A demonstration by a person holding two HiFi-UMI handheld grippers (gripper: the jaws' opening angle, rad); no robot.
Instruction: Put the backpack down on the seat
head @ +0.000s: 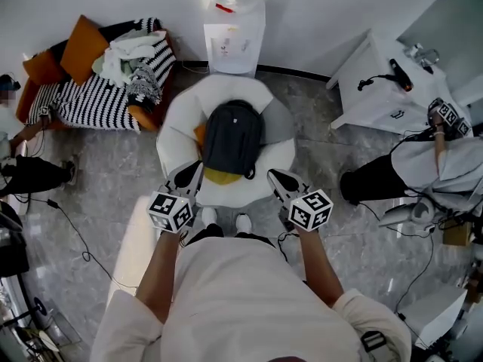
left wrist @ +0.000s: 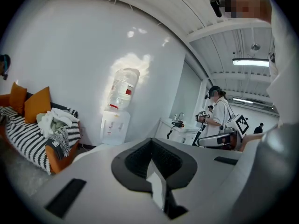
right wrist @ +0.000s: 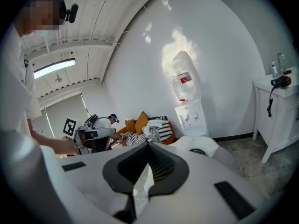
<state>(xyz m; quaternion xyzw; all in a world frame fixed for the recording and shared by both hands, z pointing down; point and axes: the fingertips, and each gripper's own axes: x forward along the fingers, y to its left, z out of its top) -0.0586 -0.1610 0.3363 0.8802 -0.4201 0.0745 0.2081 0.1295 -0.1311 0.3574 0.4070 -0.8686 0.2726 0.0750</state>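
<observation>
The dark grey backpack (head: 232, 138) lies flat on the white round seat (head: 178, 121), straps away from me, with a yellow cushion (head: 220, 176) showing under its near end. My left gripper (head: 187, 179) hovers at the seat's front left edge and my right gripper (head: 282, 182) at its front right edge; neither touches the backpack. In the left gripper view the left gripper (left wrist: 154, 168) has its jaws pressed together with nothing between them. The right gripper (right wrist: 145, 168) looks the same, and the white seat (right wrist: 202, 145) shows just past it.
A water dispenser (head: 234, 40) stands against the wall behind the seat. A striped sofa (head: 94, 96) with orange cushions and clothes is at the far left. A white table (head: 381, 81) and another person (head: 426, 168) are at the right. Cables (head: 72, 228) trail across the floor.
</observation>
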